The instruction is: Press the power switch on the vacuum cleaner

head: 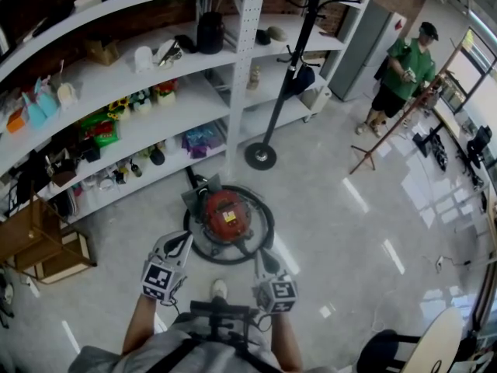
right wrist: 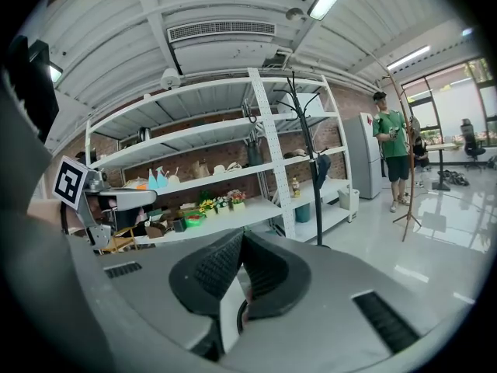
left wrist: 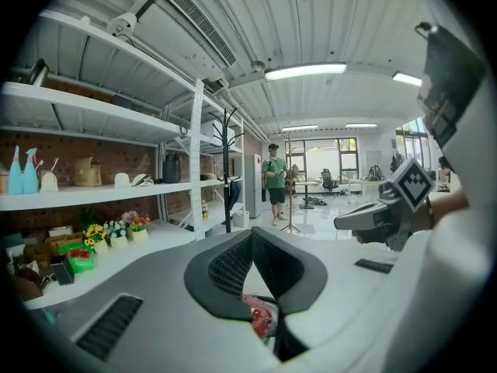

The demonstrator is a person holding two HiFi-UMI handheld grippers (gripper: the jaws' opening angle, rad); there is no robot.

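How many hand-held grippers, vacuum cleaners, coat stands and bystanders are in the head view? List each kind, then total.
Hand-held grippers: 2 (left hand-held gripper, right hand-held gripper)
Vacuum cleaner: 1
Coat stand: 1
Bystander: 1
Total: 5

It's bright in here. Long tube lights [left wrist: 305, 71] on the ceiling and daylight through the big windows [head: 481, 92] at the far side light the room. The glossy floor [head: 365, 208] throws back white streaks of glare. Shadows are soft, and only the back of the shelves [head: 101, 80] sits dim. Both gripper views bulge like a fishbowl, black at the corners, with straight posts bent. The left gripper [left wrist: 252, 235] and right gripper [right wrist: 241, 238] look blurry close to the lens.
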